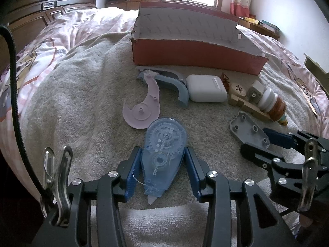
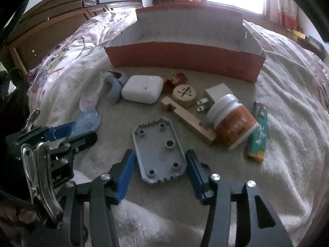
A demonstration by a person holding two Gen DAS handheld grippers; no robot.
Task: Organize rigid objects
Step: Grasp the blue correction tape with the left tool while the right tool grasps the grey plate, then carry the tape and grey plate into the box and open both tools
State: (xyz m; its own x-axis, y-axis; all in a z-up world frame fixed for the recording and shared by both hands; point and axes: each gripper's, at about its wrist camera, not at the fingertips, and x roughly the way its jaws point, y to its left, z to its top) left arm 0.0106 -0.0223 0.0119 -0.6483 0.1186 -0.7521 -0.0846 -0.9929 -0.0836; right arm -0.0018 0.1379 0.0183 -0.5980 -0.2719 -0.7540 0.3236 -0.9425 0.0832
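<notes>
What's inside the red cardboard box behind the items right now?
The red cardboard box shows only its pale grey inner walls; nothing rises above the rim. Its floor is hidden behind the front wall in both views, so low-lying contents cannot be ruled out.

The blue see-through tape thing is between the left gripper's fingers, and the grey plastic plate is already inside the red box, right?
Not quite. The blue tape dispenser does sit between the left hand-held gripper's fingers, but the grey plate is not in the red box. In the right wrist view it lies on the towel, between the right hand-held gripper's fingers.
</notes>
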